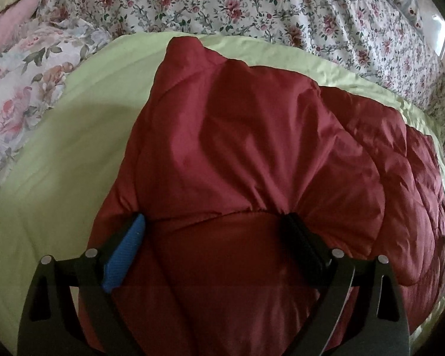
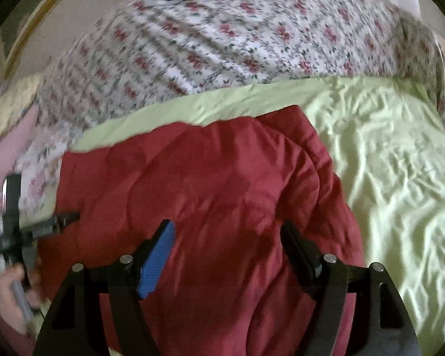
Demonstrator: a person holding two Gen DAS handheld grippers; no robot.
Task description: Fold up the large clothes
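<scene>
A dark red quilted puffer garment (image 1: 252, 148) lies partly folded on a light green sheet (image 1: 59, 163) on a bed. My left gripper (image 1: 215, 219) is open, its fingers pressed down on the garment's near part with red fabric bulging between them. In the right wrist view the same red garment (image 2: 207, 178) fills the middle. My right gripper (image 2: 227, 228) is open just above or on it, with nothing pinched between its fingers. The left gripper also shows in the right wrist view (image 2: 65, 218) at the garment's left edge, held by a hand.
A floral bedspread (image 1: 252, 0) covers the far part of the bed. Floral pillows (image 1: 23, 89) lie at the left. The wrinkled green sheet (image 2: 400, 163) spreads to the right of the garment. A wall with a gold-framed edge (image 2: 29, 29) is at the far left.
</scene>
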